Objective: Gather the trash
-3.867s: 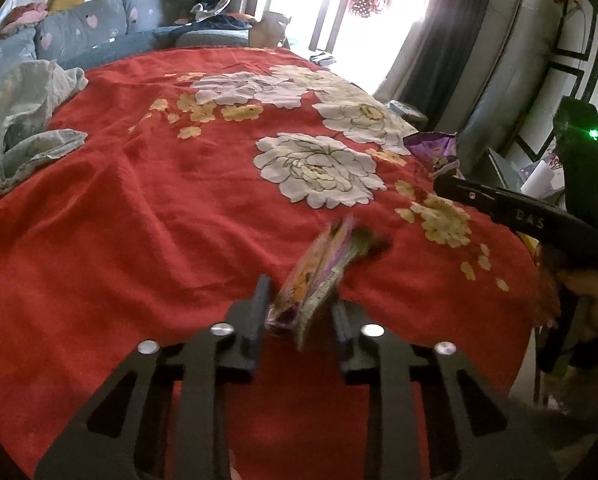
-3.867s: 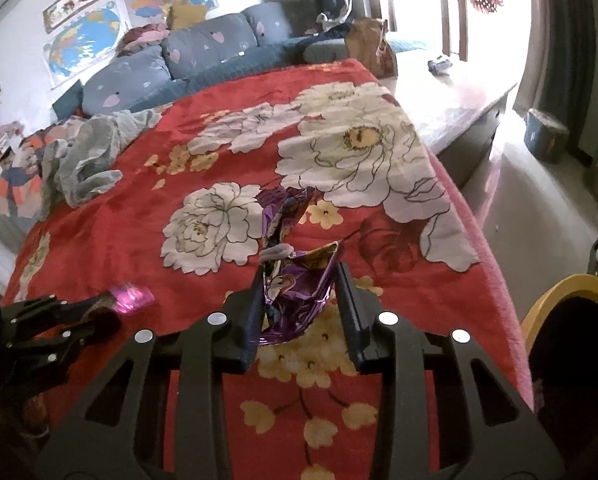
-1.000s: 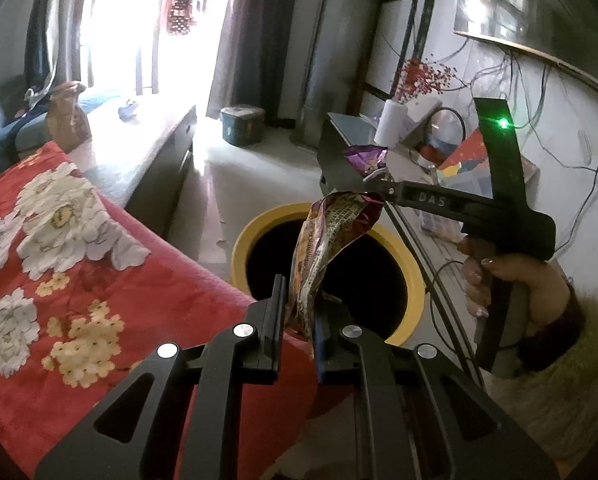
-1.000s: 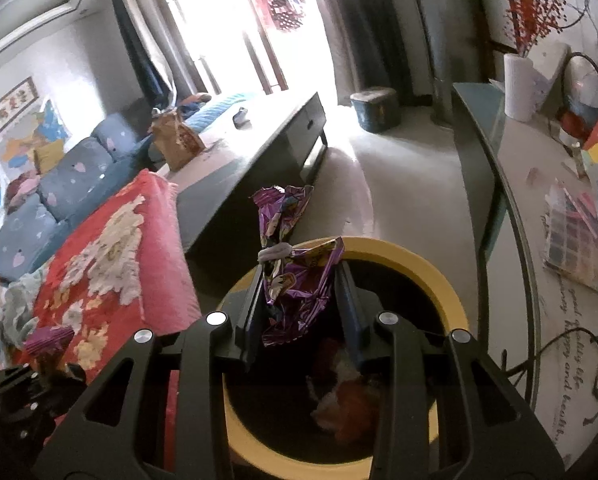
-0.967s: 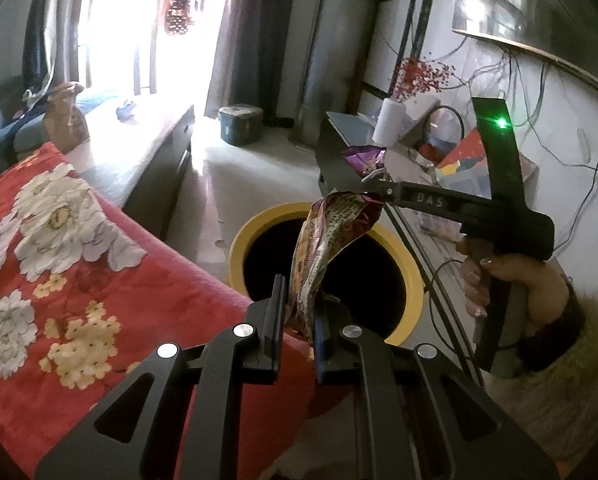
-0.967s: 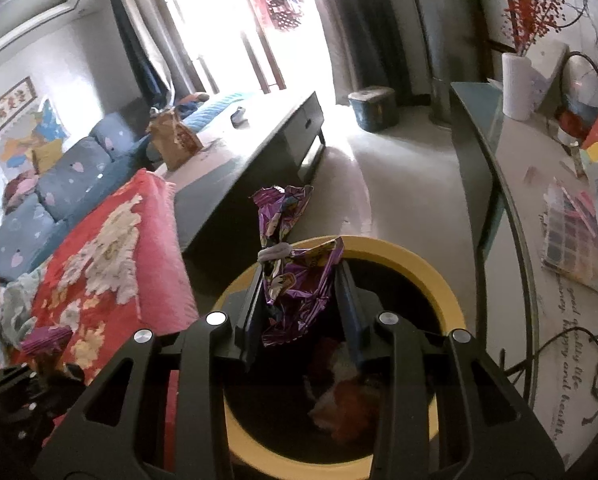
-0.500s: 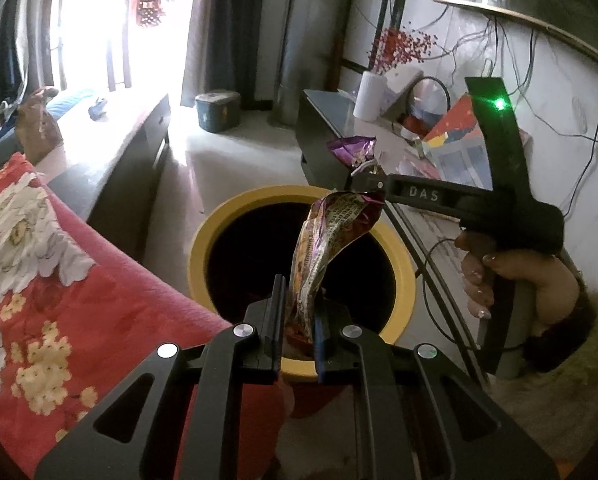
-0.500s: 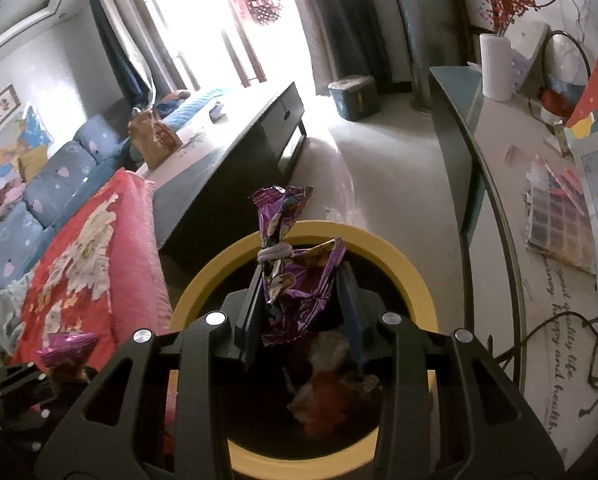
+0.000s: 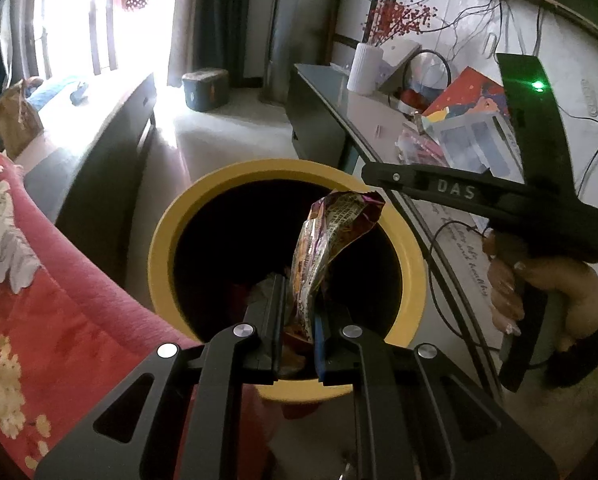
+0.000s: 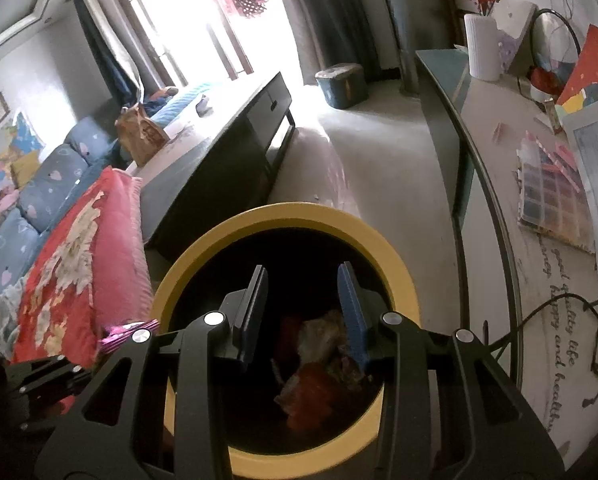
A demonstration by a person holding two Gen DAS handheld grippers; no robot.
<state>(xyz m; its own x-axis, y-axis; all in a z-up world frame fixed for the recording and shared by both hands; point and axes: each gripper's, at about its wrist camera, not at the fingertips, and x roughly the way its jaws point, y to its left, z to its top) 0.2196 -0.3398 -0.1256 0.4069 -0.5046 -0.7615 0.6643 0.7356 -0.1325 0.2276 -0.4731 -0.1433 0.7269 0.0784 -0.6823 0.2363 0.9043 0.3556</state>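
While both grippers hang over the yellow-rimmed bin [image 9: 167,240], we see two different states. Left gripper [image 9: 299,312]: its fingers [image 9: 273,312] are closed nearly together on the lower end of a crumpled snack wrapper [image 9: 331,232], which stands up from the grip and leans to the right, above the bin's dark opening. Right gripper [image 10: 301,304]: its fingers [image 10: 255,304] are spread wide apart with nothing between them, directly above the bin [image 10: 283,216]. Through that gap we make out a heap of wrappers [image 10: 319,364] lying at the bottom of the bin, red and pale pieces among them; individual items cannot be told apart.

From the left wrist view, the right gripper's body [image 9: 499,200] appears at the right edge of the bin, held by the person's right hand [image 9: 539,280]. From the right wrist view, the left gripper [image 10: 115,338] shows at lower left with the pink edge of the snack wrapper [image 10: 127,330] in it.

Beside the bin on the left lies the bed [image 10: 83,248] with its red flowered cover; on the right stands a table [image 10: 499,152] carrying a white vase [image 10: 481,48] and papers [image 10: 595,152].
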